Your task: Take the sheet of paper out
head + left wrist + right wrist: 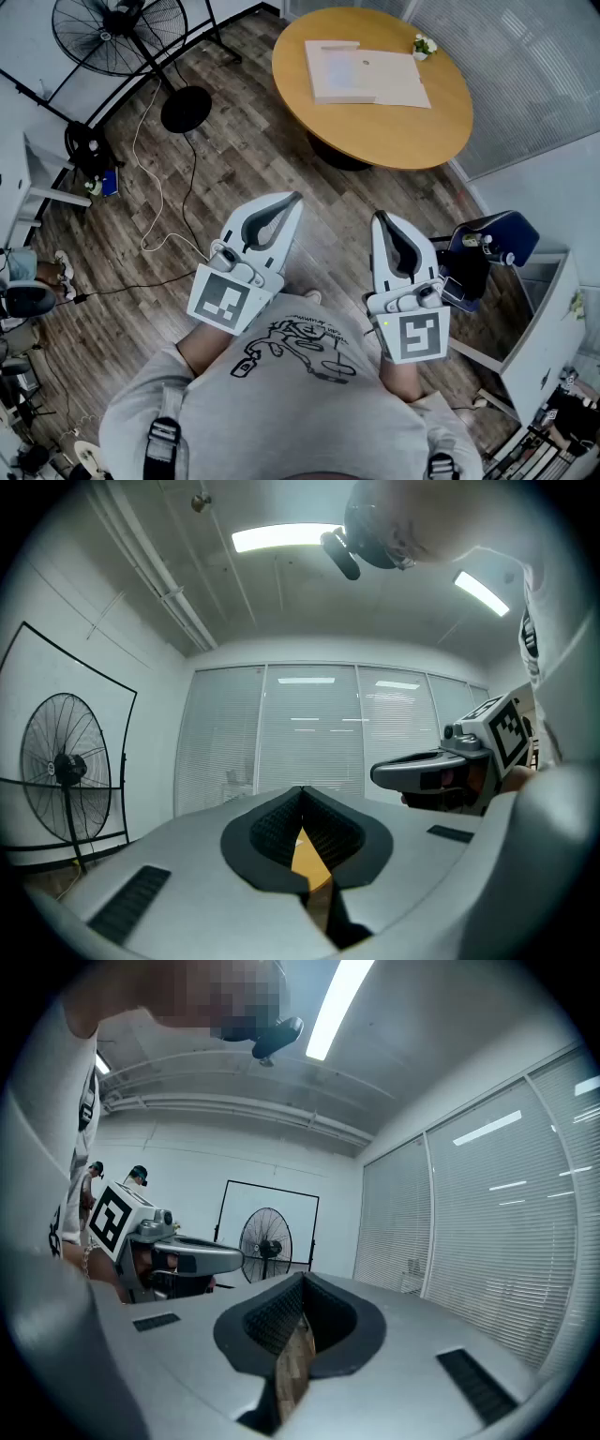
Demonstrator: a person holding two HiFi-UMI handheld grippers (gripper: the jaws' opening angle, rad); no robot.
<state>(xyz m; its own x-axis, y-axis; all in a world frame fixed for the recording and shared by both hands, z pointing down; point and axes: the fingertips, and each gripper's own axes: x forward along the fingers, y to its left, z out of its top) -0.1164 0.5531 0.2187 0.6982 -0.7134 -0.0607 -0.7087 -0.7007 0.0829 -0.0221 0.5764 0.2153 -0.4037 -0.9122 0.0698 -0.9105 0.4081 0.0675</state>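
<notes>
A round wooden table [394,131] stands ahead of me across the floor. On it lie a white stack like a closed folder [337,73] and a flat white sheet of paper [401,82] beside it. My left gripper [294,199] and right gripper [378,218] are held level in front of my chest, well short of the table. Both have their jaws together with nothing between them. In the left gripper view the left gripper [302,791] points toward window blinds. The right gripper [302,1279] shows only floor through the slit behind its tips.
A small potted plant [424,44] sits at the table's far edge. A standing fan [117,33] with a round base [186,109] and loose cables [155,187] is at the left. A blue seat [492,246] and a white cabinet [548,328] stand to the right.
</notes>
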